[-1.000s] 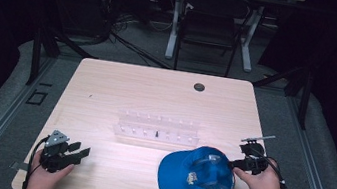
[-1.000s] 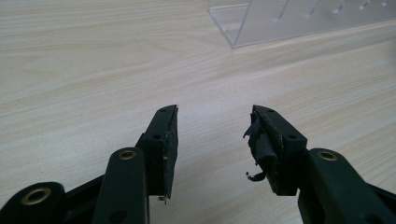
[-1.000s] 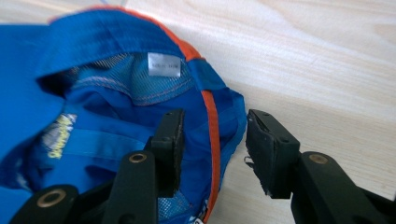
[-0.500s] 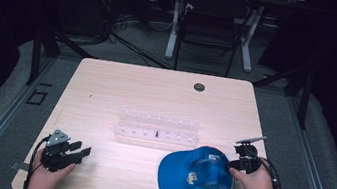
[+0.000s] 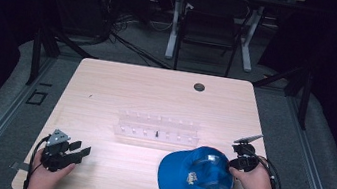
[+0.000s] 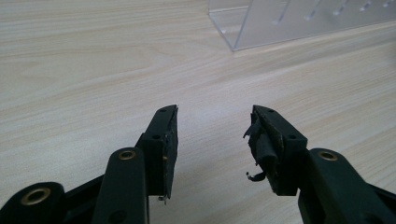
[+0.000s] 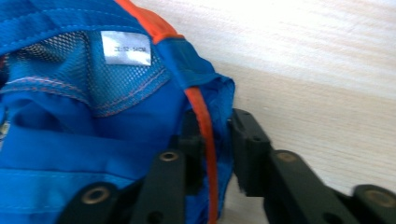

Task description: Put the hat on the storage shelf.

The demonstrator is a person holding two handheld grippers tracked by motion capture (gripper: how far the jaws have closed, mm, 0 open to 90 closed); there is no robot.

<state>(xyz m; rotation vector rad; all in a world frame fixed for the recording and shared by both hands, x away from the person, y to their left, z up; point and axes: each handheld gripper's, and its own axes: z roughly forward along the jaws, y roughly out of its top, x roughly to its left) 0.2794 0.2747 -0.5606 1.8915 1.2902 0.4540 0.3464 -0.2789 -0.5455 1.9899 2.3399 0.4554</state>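
Closing my right gripper on the blue cap's rim, jaws nearly together; inner pad hidden by fabric

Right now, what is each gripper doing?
Left gripper: open, holding nothing.
Right gripper: jaws just closing, pinching the blue cap's edge.

Bright tabletop, dark surroundings, slight close-up blur
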